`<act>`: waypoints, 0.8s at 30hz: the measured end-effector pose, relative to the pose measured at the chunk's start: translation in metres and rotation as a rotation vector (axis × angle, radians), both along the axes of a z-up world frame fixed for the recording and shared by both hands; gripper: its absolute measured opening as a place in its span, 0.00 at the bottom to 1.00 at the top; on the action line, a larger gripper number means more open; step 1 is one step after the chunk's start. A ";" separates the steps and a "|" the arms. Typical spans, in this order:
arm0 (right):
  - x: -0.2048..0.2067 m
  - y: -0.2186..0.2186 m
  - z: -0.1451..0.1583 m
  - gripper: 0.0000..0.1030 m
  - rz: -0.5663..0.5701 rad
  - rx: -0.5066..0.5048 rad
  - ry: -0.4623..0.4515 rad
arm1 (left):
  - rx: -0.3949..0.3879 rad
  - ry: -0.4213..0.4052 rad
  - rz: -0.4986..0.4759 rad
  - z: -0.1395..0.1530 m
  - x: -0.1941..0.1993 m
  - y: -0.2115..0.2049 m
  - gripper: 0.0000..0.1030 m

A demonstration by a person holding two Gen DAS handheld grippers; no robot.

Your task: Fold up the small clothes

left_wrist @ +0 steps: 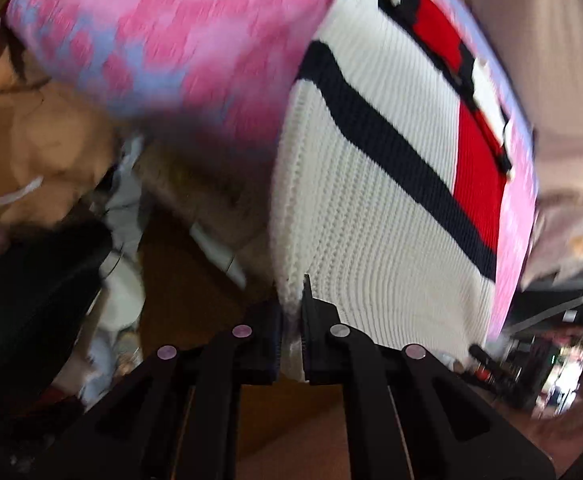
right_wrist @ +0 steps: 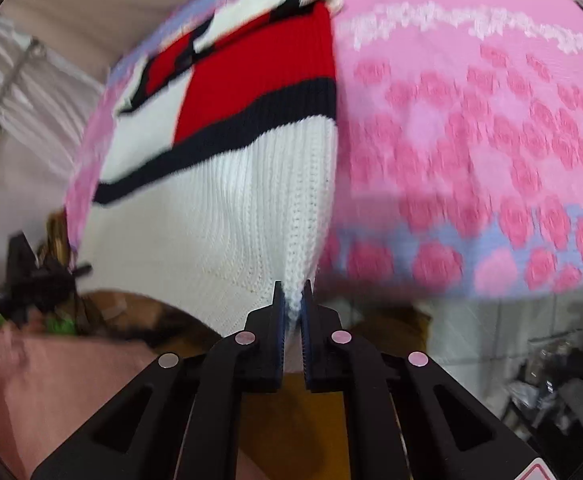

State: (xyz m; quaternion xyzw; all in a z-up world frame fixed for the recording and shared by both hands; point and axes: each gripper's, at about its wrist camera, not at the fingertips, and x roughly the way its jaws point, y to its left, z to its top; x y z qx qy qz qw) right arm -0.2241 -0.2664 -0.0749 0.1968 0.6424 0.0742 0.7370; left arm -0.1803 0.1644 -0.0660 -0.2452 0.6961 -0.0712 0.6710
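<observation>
Both the left gripper [left_wrist: 291, 320] and right gripper [right_wrist: 292, 304] are pinching a white edge of the knit sweater [left_wrist: 371, 208], which is filling the frame centre over the pink floral cover [left_wrist: 163, 40], likely to lift and fold it evenly.

Work surface is covered by a pink sheet [right_wrist: 491, 128] printed with darker pink rose shapes and a pale blue border band. Left wrist view shows a tan cardboard box [left_wrist: 39, 152] and a dark, blurred mass [left_wrist: 31, 292] at the left edge, over brown flooring [left_wrist: 179, 284]. Right wrist view shows pale pleated fabric [right_wrist: 23, 92] at upper left and a salmon-pink cloth [right_wrist: 59, 384] at lower left.
</observation>
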 end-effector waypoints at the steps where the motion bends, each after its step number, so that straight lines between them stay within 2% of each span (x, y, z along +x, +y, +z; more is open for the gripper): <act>1: -0.010 0.003 -0.004 0.06 0.040 0.011 0.054 | -0.001 0.021 -0.018 0.004 -0.014 0.003 0.06; 3: -0.024 0.010 -0.002 0.06 0.105 0.040 0.122 | 0.004 0.014 -0.004 0.019 -0.018 0.010 0.06; 4: -0.024 0.012 0.005 0.06 0.118 0.068 0.126 | -0.018 -0.025 0.036 0.035 -0.008 0.016 0.06; 5: -0.015 0.011 0.020 0.06 0.113 0.103 0.089 | -0.041 -0.084 0.068 0.051 0.009 0.019 0.06; 6: -0.002 0.008 0.034 0.05 0.097 0.126 0.029 | -0.051 -0.152 0.080 0.066 0.030 0.017 0.06; 8: 0.041 -0.006 0.071 0.05 0.026 0.152 -0.156 | -0.069 -0.352 0.073 0.101 0.089 0.005 0.06; 10: 0.083 -0.025 0.095 0.05 -0.043 0.166 -0.333 | -0.068 -0.479 0.054 0.112 0.146 -0.010 0.06; 11: 0.109 -0.038 0.100 0.05 -0.099 0.191 -0.419 | -0.051 -0.522 0.054 0.112 0.170 -0.017 0.06; 12: 0.130 -0.048 0.098 0.05 -0.144 0.212 -0.467 | -0.034 -0.547 0.060 0.109 0.193 -0.028 0.06; 13: 0.130 -0.048 0.098 0.05 -0.144 0.212 -0.467 | -0.032 -0.559 0.052 0.101 0.218 -0.036 0.06; 14: 0.159 -0.059 0.089 0.04 -0.207 0.213 -0.502 | 0.023 -0.574 0.063 0.089 0.241 -0.046 0.06; 16: 0.204 -0.072 0.059 0.04 -0.279 0.231 -0.491 | 0.060 -0.530 0.069 0.055 0.278 -0.061 0.07; 19: 0.252 -0.084 0.015 0.06 -0.387 0.204 -0.402 | 0.111 -0.462 0.100 0.021 0.306 -0.074 0.11; 20: 0.259 -0.088 0.008 0.15 -0.428 0.179 -0.390 | 0.146 -0.468 0.110 0.018 0.306 -0.074 0.19; 21: 0.262 -0.093 0.007 0.15 -0.485 0.173 -0.398 | 0.163 -0.482 0.116 0.018 0.304 -0.074 0.36; 22: 0.259 -0.097 0.009 0.16 -0.527 0.192 -0.423 | 0.165 -0.514 0.118 0.022 0.298 -0.071 0.44; 23: 0.254 -0.104 0.013 0.20 -0.554 0.219 -0.452 | 0.162 -0.537 0.106 0.025 0.289 -0.066 0.56; 24: 0.246 -0.110 0.020 0.31 -0.572 0.223 -0.479 | 0.160 -0.561 0.084 0.030 0.283 -0.065 0.66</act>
